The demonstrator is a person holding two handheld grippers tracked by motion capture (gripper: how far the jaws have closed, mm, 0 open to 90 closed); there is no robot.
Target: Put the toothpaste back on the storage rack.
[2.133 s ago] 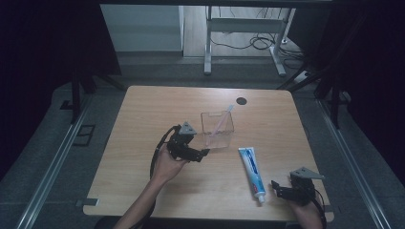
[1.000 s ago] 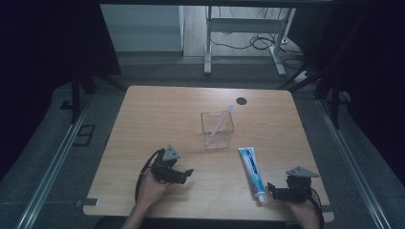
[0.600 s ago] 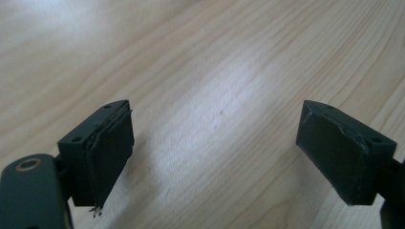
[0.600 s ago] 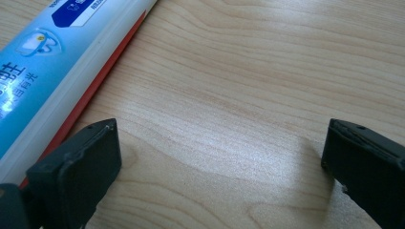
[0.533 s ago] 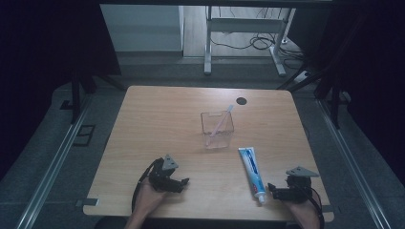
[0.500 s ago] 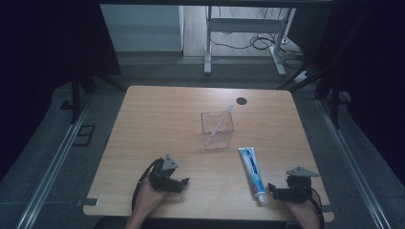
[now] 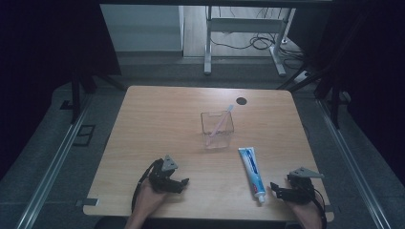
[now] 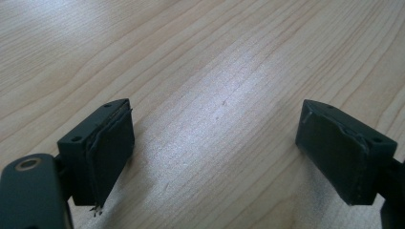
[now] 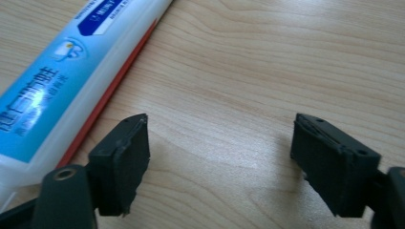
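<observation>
Toothpaste tube lies near right on the table, just left of the right gripper, whose empty jaws have just been closing. Reopen, square them across the tube. Left gripper open, idle.

Toothpaste tube: cut off by the top and left edges of the right gripper view; its cap end is out of frame.
Tube lettering: too small to read in the high view.
Person's forearms: cut off by the bottom edge of the high view.
Room around table: too dark to make out.
</observation>
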